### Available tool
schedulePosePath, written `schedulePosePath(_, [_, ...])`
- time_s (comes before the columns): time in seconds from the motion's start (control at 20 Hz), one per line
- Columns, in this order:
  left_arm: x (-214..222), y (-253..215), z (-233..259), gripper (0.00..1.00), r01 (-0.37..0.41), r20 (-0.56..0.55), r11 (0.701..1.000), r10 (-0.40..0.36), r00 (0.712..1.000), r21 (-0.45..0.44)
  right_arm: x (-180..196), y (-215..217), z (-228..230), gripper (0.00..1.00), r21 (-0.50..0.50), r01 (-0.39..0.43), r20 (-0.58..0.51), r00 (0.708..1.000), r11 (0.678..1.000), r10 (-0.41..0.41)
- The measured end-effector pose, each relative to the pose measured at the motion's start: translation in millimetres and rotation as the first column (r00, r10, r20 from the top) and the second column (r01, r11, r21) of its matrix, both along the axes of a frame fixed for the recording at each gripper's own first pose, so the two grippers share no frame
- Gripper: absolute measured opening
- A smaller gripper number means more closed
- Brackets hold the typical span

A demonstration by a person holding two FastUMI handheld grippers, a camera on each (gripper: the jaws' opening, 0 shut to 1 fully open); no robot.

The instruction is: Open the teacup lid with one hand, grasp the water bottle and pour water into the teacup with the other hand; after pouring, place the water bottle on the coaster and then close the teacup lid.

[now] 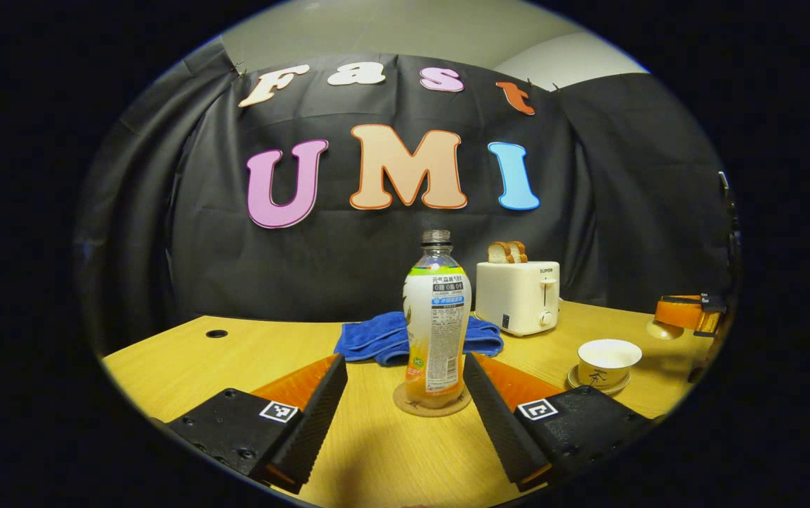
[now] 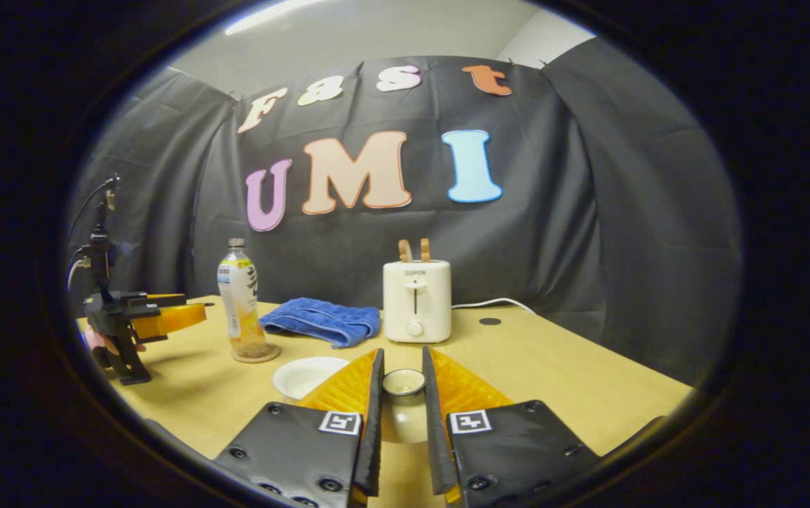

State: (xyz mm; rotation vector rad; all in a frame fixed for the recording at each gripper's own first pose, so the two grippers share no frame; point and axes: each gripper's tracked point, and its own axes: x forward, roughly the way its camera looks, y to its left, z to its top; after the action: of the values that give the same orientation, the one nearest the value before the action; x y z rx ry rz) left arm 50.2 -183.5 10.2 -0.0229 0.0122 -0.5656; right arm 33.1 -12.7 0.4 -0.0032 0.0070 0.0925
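My right hand-held gripper (image 2: 402, 423) is closed on the teacup lid (image 2: 403, 382), both fingers pressing its sides, held above the tabletop (image 2: 553, 367). My left hand-held gripper (image 1: 405, 416) stands wide apart, gripping nothing. Just ahead of it the water bottle (image 1: 437, 317) stands upright on the coaster (image 1: 405, 406). The uncovered teacup (image 1: 609, 360) sits right of the bottle.
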Motion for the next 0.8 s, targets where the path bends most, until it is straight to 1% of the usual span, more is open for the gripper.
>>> schedulePosePath(0.15, [-9.1,21.5,0.7,0.96,-0.054,-0.002,0.999,0.054,0.999,0.003,5.3,28.3,-0.3,0.32,0.002,-0.076,-0.004,0.997,0.997,0.076])
schedulePosePath(0.4, [-26.2,52.0,2.9,0.96,-0.122,0.002,0.993,0.122,0.993,0.004,19.3,55.5,-1.5,0.31,0.004,-0.136,-0.009,0.991,0.991,0.136])
schedulePosePath(0.6, [-28.0,56.8,1.5,0.96,-0.138,-0.002,0.99,0.138,0.99,0.008,35.5,74.7,-6.0,0.31,0.003,-0.171,-0.032,0.985,0.985,0.171])
schedulePosePath(0.8, [-25.5,58.3,-0.6,0.96,-0.14,-0.001,0.99,0.14,0.99,0.007,45.3,83.0,-16.5,0.31,-0.01,-0.19,-0.098,0.977,0.982,0.188])
